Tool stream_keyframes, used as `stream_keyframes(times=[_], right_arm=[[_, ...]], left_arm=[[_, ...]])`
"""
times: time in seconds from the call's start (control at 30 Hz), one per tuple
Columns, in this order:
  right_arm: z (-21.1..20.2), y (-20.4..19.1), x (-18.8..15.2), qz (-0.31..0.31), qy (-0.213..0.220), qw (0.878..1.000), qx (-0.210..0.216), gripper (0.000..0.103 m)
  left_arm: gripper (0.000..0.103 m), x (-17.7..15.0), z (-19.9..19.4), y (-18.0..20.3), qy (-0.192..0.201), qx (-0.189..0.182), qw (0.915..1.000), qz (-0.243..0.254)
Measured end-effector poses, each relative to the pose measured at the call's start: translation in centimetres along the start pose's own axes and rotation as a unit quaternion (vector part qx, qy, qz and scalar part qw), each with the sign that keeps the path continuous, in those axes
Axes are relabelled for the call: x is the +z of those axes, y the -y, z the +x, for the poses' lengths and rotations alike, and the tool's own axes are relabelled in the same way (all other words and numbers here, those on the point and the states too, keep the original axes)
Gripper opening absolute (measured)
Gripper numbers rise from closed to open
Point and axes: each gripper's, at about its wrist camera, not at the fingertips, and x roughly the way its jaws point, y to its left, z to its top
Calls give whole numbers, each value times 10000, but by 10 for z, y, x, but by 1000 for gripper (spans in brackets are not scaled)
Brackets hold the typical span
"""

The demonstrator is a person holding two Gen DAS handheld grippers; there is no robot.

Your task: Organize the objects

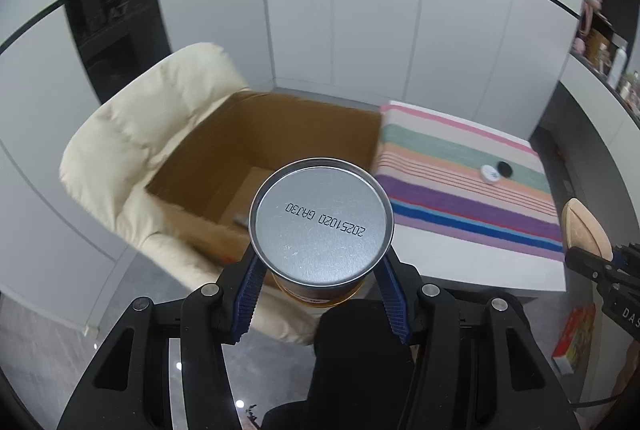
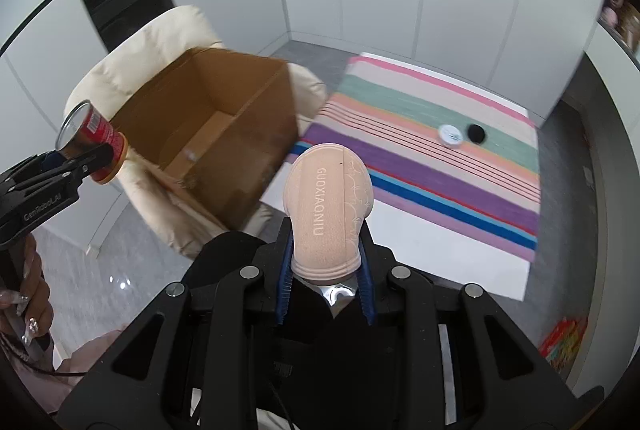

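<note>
We cannot see much of what lies inside the cardboard box (image 1: 256,166): its floor is blurred in both views, and a small grey shape near the bottom stays unreadable. The shelves at the far right edge of the left wrist view are cut off and smeared.

The left gripper (image 1: 320,270) is clenched on a can (image 1: 320,222), low in the centre of its frame, over the near edge of the box. The can's plain metal end faces the lens, printed "20251020 GAJ30". From the right wrist view its side shows red with a barcode and an orange rim (the brand itself is turned away), at the left edge of the frame.

The right gripper (image 2: 326,266) grips a peach-coloured padded item (image 2: 328,206) in the lower centre, stamped "GUOXIAONIU" beside a faint swirl pattern. We cannot tell what it is.

On the striped cloth (image 2: 440,158), right of the box, sit a white cap (image 2: 451,134) and a black cap (image 2: 476,132), just beside each other. The box rests on a cream chair (image 1: 132,134).
</note>
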Motion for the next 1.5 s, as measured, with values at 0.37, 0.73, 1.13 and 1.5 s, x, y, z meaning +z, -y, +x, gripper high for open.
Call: stream_keyframes(times=[0.37, 0.73, 1.13, 1.5], right_arm=[[25, -43, 19, -365, 11, 9992, 182, 29], [54, -65, 44, -610, -54, 9978, 241, 29], [123, -124, 110, -1155, -135, 9922, 449, 29], [182, -149, 152, -1182, -214, 9867, 1091, 93]], left_arm=[[55, 3, 21, -39, -182, 167, 9992, -329], [55, 19, 41, -56, -251, 199, 9986, -427], [55, 80, 109, -76, -230, 331, 9978, -524], [92, 92, 167, -103, -492, 401, 9964, -562]])
